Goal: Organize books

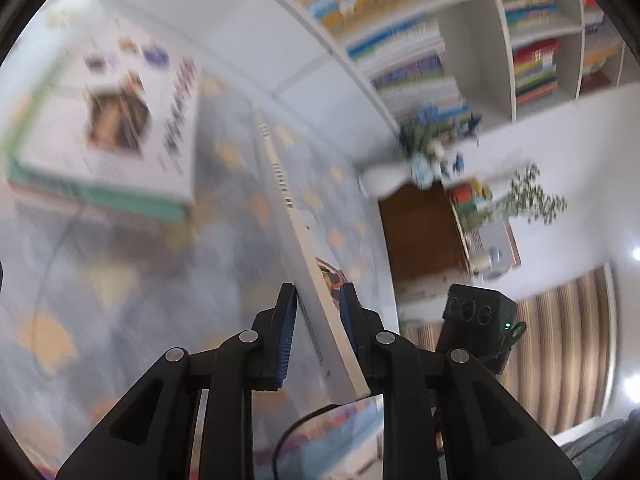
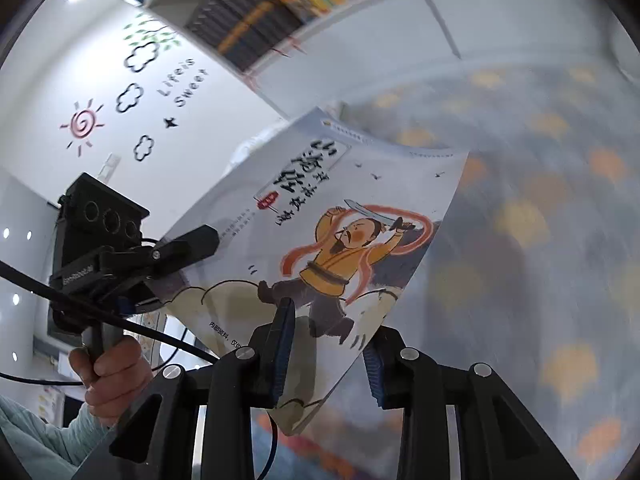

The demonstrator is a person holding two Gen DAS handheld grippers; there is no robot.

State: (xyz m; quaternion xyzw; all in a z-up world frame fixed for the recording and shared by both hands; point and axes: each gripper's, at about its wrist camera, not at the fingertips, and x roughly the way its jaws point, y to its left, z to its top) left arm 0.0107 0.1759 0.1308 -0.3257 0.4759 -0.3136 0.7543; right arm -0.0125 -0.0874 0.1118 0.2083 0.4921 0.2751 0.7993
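White bookshelves (image 1: 472,40) packed with colourful spines fill the background, and below them lies a grey mat (image 1: 120,280) dotted with yellow and orange shapes. On that mat, well off to the left in the left wrist view, sits a stack of books (image 1: 104,136) with a white cover on top and a green edge showing.

Both grippers have hold of one thin book (image 2: 332,232), which is lifted clear of the mat and tilted. Its cover shows a cartoon figure in a yellow robe swinging a sword, with large black characters above.

The left gripper (image 1: 318,300) is nearly closed, its blue pads clamped on either side of the book (image 1: 296,232), which is seen edge-on here (the cream page edge runs away from the camera as a long narrow strip). In the right wrist view the left gripper (image 2: 200,240) bites the book's left edge, and a hand (image 2: 112,376) in a pale sleeve grips its handle.

The right gripper (image 2: 328,340) is closed on the book's lower corner, one blue pad lying on the cover and the other behind it.

A white wall (image 2: 80,80) beside the shelves carries sun and cloud stickers and the words "Life is Sweet".
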